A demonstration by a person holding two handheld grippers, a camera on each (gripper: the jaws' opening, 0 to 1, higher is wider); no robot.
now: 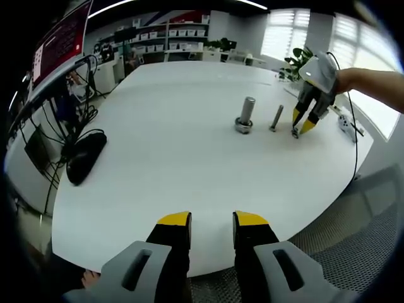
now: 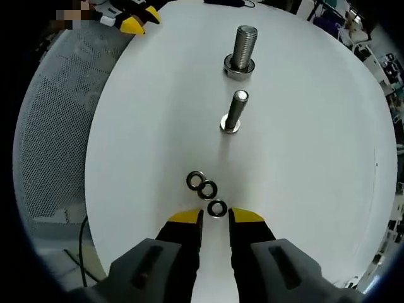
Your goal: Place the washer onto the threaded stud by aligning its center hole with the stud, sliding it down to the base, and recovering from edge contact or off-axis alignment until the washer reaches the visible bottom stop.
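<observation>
White and round-edged, the table (image 1: 164,151) takes up most of both views, with office shelving, windows and potted plants far behind it in the left gripper view. On the table's left edge lies a dark cable-fed device (image 1: 85,156) beside a tangle of cords.

Two threaded studs stand upright on the tabletop, well apart from each other. The larger stud (image 2: 242,49) is the farther one in the right gripper view and already wears a ring at its base; the smaller stud (image 2: 235,112) stands nearer, on its wide flat head.

Three washers (image 2: 206,189) lie flat in a short diagonal row near the smaller stud, the first two touching or overlapping, the third (image 2: 217,208) just beside them and just ahead of the right gripper (image 2: 215,218).

The right gripper has its jaws a narrow gap apart, holding nothing; its tips hover right at the nearest washer. In the left gripper view it reaches down beside the smaller stud.

The left gripper (image 1: 211,221) sits at the near table edge, jaws moderately apart and empty.
</observation>
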